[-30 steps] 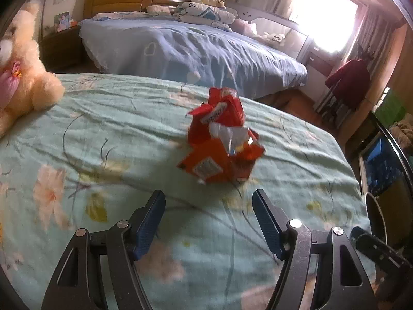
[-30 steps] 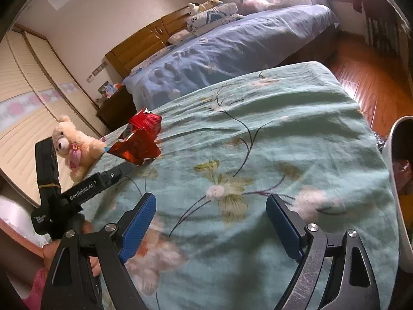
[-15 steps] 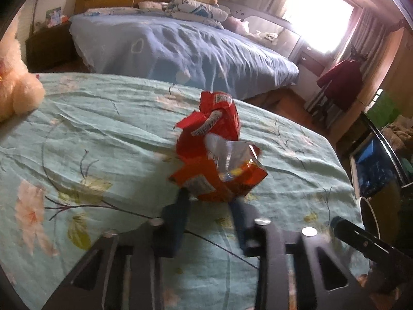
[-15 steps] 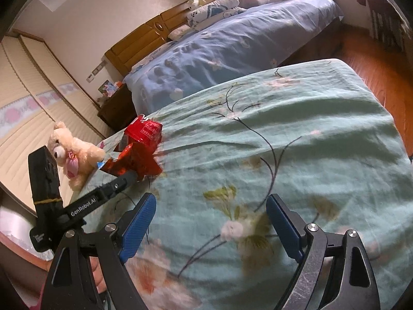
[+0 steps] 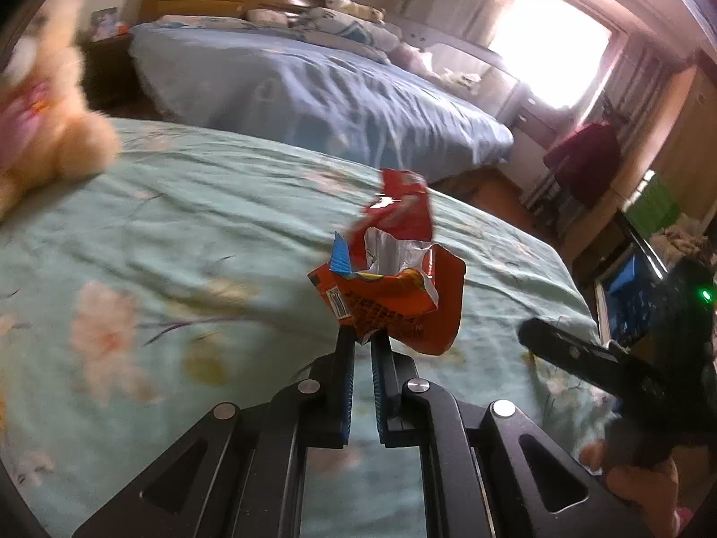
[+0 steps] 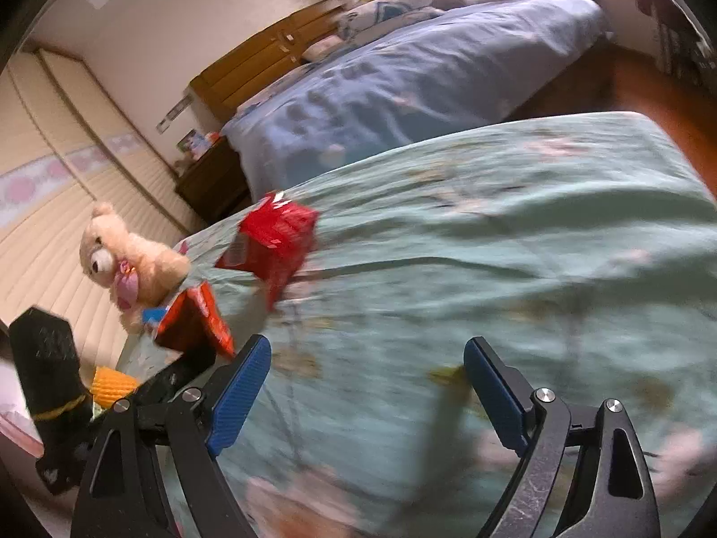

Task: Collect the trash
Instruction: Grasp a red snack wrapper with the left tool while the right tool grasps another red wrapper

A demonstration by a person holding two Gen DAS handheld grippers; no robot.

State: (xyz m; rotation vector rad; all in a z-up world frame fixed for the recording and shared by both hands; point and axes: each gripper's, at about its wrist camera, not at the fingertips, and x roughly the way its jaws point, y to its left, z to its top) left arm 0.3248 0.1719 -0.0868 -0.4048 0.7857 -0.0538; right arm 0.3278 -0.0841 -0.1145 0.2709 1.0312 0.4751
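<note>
My left gripper [image 5: 362,341] is shut on the lower edge of an orange snack bag [image 5: 394,300] with a torn silver-lined top, held above the green floral bedspread [image 5: 179,224]. A red carton [image 5: 401,210] lies on the bedspread just behind it. In the right wrist view the orange snack bag [image 6: 195,323] sits in the left gripper at the lower left, and the red carton [image 6: 275,240] lies on the bedspread [image 6: 515,246]. My right gripper [image 6: 365,392] is open and empty, low over the bedspread.
A cream teddy bear [image 5: 49,125] sits at the bedspread's left edge; it also shows in the right wrist view [image 6: 127,260]. A blue bed [image 5: 313,89] with a wooden headboard stands behind. A nightstand [image 6: 210,179] stands between the beds.
My left gripper closed on the orange snack bag and lifted it off the bedspread, leaving the red carton behind. My right gripper stayed open and swung left toward the carton.
</note>
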